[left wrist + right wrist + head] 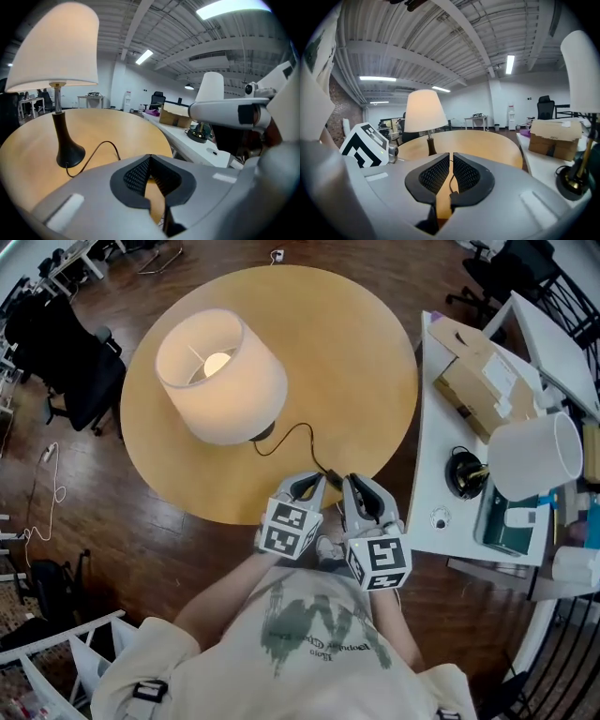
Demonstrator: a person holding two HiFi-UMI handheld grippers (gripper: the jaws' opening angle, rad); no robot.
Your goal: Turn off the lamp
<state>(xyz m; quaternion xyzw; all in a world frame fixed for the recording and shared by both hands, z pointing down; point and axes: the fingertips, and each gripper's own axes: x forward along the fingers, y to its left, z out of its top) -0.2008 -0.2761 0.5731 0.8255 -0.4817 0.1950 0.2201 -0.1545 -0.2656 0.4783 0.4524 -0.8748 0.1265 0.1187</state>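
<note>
The round wooden desk (pixel 375 362) carries the lamp (pixel 220 376) on its left half, lit. Its wide fabric shade on a thin stem and small dark base looks light and easy to tip, so it is better left alone. A limp black cord (pixel 107 142) trails from the base to the near edge. There a small dark block, probably the inline switch (pixel 453 194), shows in the slit of the right tongs (pixel 451 157), which are drawn nearly together. The switch likely skids when pressed and wants steadying. The left tongs (pixel 150 159) are clenched, empty.
</note>
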